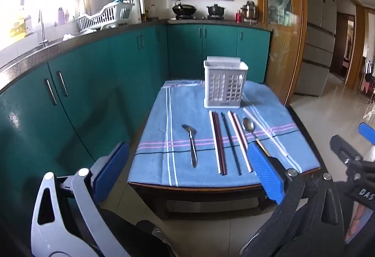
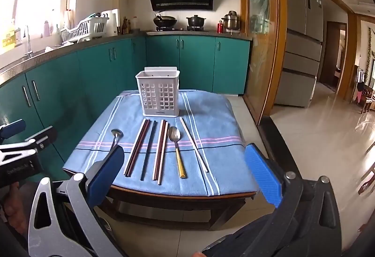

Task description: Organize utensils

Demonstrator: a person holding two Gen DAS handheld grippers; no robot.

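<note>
A white slotted utensil holder point(image 1: 224, 85) point(image 2: 159, 92) stands empty at the far side of a small table covered by a blue striped cloth point(image 1: 159, 130) point(image 2: 218, 116). In front of it lie an all-steel spoon point(image 1: 191, 142) point(image 2: 116, 135), several chopsticks point(image 1: 219, 142) point(image 2: 138, 146) in white, dark red and black, a gold-handled spoon point(image 1: 249, 126) point(image 2: 175, 142) and one lone white chopstick point(image 1: 266, 131) point(image 2: 193, 143). My left gripper point(image 1: 189, 175) and right gripper point(image 2: 185, 172) both hover open short of the table's near edge, holding nothing.
Teal cabinets point(image 1: 93, 83) with a counter, sink and dish rack point(image 1: 105, 16) run along the left and back. A stove with pots point(image 2: 178, 21) is behind the table. A wooden door frame point(image 2: 276, 46) and fridge point(image 2: 302, 46) stand to the right, over tiled floor.
</note>
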